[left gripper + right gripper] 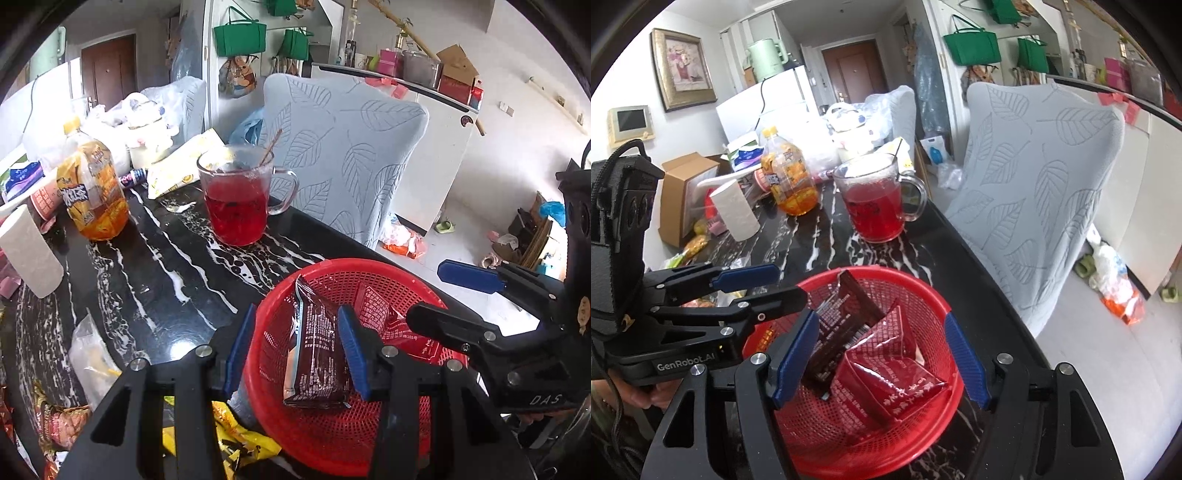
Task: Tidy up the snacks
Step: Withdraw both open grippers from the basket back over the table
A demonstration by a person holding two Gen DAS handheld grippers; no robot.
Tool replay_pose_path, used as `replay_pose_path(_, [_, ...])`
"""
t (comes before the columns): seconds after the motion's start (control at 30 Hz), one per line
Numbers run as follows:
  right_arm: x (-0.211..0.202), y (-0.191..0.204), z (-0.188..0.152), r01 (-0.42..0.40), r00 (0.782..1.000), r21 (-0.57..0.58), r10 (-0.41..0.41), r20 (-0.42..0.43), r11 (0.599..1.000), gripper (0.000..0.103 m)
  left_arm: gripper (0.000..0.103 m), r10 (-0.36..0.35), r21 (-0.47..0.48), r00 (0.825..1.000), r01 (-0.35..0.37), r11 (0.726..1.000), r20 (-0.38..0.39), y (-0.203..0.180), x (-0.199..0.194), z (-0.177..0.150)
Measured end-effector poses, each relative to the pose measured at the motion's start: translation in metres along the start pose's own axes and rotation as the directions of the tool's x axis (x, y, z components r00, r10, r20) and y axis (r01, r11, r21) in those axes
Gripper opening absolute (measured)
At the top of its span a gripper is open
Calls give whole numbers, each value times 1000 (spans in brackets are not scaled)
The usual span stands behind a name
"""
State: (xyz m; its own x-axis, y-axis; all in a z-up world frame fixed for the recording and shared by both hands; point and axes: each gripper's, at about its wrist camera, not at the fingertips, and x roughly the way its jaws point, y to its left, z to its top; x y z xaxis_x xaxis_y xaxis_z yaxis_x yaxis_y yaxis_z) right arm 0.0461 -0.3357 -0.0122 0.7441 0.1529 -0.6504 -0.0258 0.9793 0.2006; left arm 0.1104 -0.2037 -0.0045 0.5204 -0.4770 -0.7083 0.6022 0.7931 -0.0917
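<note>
A red mesh basket (373,439) (934,314) sits at the near edge of the black marble table. A dark brown snack packet (317,354) (846,317) leans in it, next to two red packets (894,365) (384,314). My left gripper (297,347) is open, its blue pads either side of the brown packet without pinching it. My right gripper (882,354) is open above the basket, holding nothing. Each gripper shows in the other's view (439,295) (764,284). More snack packets (240,439) lie at the table's near left.
A glass mug of red drink (236,199) (875,199) stands behind the basket. An orange juice bottle (92,184), a paper roll (29,254), bags and a box crowd the far left. A leaf-patterned chair (343,147) stands along the table's right edge.
</note>
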Motion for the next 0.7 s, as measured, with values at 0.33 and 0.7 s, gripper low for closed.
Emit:
replay_pose_path(0.33, [-18, 26, 10, -13, 998, -69, 17, 52, 998, 71, 45, 71, -30, 995, -69, 997, 75, 13, -45, -7])
replay_pose_path(0.7, [-30, 77, 16, -99, 990, -175, 115, 85, 980, 71, 45, 203, -120, 971, -188, 975, 129, 41, -99, -30])
